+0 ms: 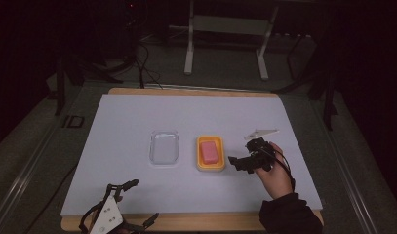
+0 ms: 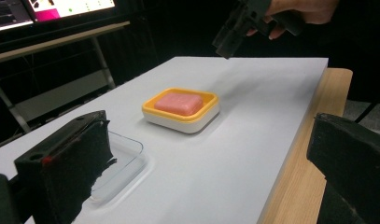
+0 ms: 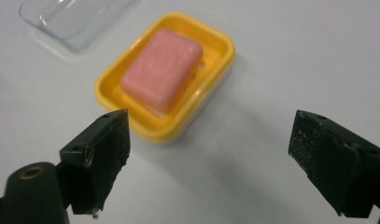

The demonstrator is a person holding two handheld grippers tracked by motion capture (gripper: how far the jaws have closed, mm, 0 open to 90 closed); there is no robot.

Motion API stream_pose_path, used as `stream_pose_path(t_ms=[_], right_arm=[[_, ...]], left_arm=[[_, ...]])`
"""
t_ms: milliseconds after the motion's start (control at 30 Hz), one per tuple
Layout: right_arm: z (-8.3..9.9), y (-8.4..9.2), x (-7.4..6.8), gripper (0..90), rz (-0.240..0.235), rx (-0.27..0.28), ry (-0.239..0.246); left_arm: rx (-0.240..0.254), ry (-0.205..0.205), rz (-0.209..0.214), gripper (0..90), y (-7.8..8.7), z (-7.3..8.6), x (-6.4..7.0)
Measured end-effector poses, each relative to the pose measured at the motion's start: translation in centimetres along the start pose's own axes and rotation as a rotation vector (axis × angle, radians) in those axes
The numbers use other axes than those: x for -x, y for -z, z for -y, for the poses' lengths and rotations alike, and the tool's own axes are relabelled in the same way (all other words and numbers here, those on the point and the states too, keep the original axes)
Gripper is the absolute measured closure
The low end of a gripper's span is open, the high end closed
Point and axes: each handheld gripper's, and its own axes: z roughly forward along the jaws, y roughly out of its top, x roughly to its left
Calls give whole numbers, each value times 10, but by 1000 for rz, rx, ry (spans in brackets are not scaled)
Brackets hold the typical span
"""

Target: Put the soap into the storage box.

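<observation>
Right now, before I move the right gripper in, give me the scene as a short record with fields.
soap: pink bar, lying in the yellow dish
clear lid: flat on the white sheet, left of the dish, apart from it
right gripper: open, just right of the dish, not touching it
left gripper: open, at the near table edge

Nothing much is reading clearly here: pale letters looking like "ID" are showing on the dark floor strip left of the table, and the monitor is glowing, its text too small to read.
</observation>
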Motion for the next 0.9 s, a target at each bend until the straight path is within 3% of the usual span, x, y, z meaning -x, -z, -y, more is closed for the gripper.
stream_pose_path(t_ms=[300, 367, 567, 733, 900], right_arm=[[27, 4, 9, 128, -14, 23, -17], [32, 5, 10, 136, 14, 37, -10], [47, 7, 16, 135, 23, 36, -8], [62, 10, 20, 135, 46, 53, 26], [75, 13, 27, 135, 60, 44, -10]], left_arm=[[-1, 0, 0, 5, 0, 0, 0], [0, -1, -1, 5, 0, 0, 0], [0, -1, 0, 5, 0, 0, 0], [-2, -3, 3, 5, 0, 0, 1], [-3, -5, 5, 5, -1, 0, 1]])
